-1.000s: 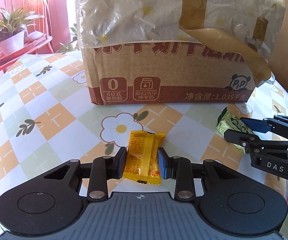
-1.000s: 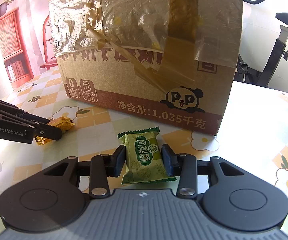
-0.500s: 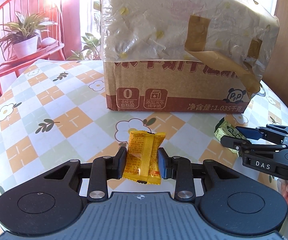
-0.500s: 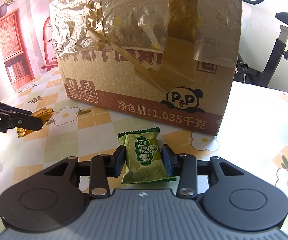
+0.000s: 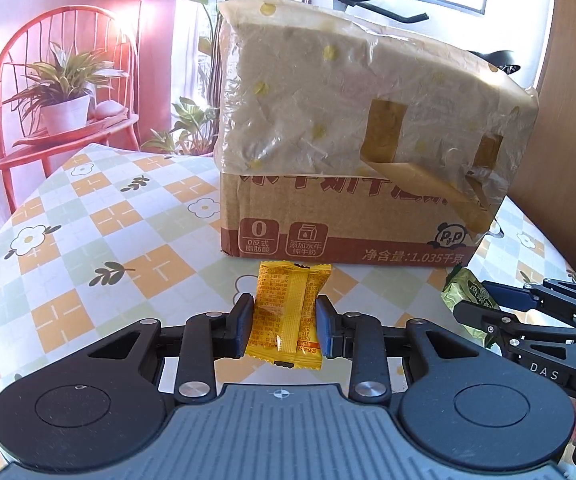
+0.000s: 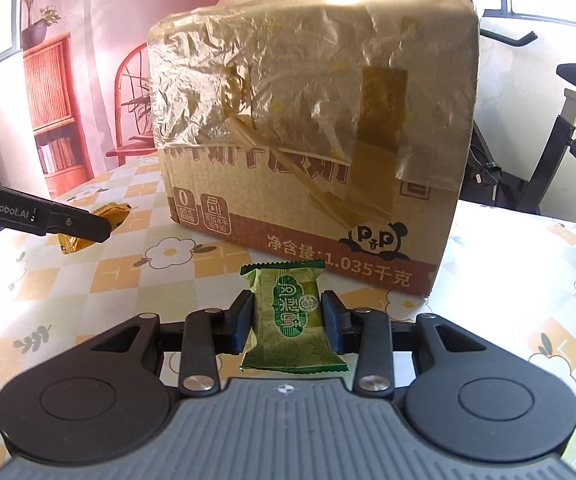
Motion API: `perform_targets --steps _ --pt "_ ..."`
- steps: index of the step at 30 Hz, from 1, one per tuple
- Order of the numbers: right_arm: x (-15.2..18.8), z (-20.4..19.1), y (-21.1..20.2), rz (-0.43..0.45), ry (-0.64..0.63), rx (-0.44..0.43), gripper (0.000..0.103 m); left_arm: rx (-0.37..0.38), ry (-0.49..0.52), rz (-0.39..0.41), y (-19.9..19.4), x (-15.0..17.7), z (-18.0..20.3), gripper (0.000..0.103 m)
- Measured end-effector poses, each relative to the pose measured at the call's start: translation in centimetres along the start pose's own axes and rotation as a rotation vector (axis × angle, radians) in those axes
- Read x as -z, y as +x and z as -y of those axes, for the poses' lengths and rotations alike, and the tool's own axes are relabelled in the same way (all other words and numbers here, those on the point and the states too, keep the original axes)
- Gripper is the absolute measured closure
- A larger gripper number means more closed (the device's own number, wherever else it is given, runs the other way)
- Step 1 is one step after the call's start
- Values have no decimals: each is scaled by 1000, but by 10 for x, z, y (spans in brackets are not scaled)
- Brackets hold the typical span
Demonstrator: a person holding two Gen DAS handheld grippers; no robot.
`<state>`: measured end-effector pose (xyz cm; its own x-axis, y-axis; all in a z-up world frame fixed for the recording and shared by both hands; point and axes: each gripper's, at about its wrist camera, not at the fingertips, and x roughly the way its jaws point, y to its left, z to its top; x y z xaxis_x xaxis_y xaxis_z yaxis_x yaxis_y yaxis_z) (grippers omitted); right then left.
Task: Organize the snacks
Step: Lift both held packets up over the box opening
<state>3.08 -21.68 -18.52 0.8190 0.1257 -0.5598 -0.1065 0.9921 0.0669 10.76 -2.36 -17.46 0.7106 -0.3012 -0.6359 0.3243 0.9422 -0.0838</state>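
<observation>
While you hold both tools above the table, your left gripper (image 5: 285,318) is clamped on the yellow snack packet (image 5: 290,314), its two pads pressing the packet's long sides. That packet stands upright between the jaws, back seam facing the camera, its top crimp reaching toward the box. Your right gripper (image 6: 289,316) is likewise closed on the green snack packet (image 6: 290,320), which sits upright with its printed front toward the lens and its lower crimp hanging below the pads.

Off to the right of your left-wrist view, the right gripper shows from the side with the green packet's end poking out past its fingertips (image 5: 473,312). In the right-wrist view, the left gripper enters from the left edge, and the yellow packet shows beyond its tip as a crumpled gold shape.

Beneath both tools lies the tablecloth (image 5: 88,240), checked in orange, pale green and white with flower and leaf prints. Just beyond the packets stands the cardboard box (image 6: 312,208), resting on the cloth, its upper part wrapped in crinkled clear plastic held by brown tape, one strip peeling loose. A panda logo and Chinese lettering run along its red lower band.

Farther back, a potted plant (image 5: 62,98) sits on a red chair (image 5: 28,80), and an exercise bike (image 6: 560,140) stands behind the table's right side.
</observation>
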Motion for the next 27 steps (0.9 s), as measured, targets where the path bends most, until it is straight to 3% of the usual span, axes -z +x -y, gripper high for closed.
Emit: perform_targets --steps 11,20,27 --pt "-26 1 -42 142 -10 28 64 28 -22 119 -26 -22 5 68" --pt "-95 7 -66 319 -40 17 64 49 19 283 -47 -86 11 68" --pt "-177 27 -38 304 -81 17 64 53 92 340 -25 -153 31 68"
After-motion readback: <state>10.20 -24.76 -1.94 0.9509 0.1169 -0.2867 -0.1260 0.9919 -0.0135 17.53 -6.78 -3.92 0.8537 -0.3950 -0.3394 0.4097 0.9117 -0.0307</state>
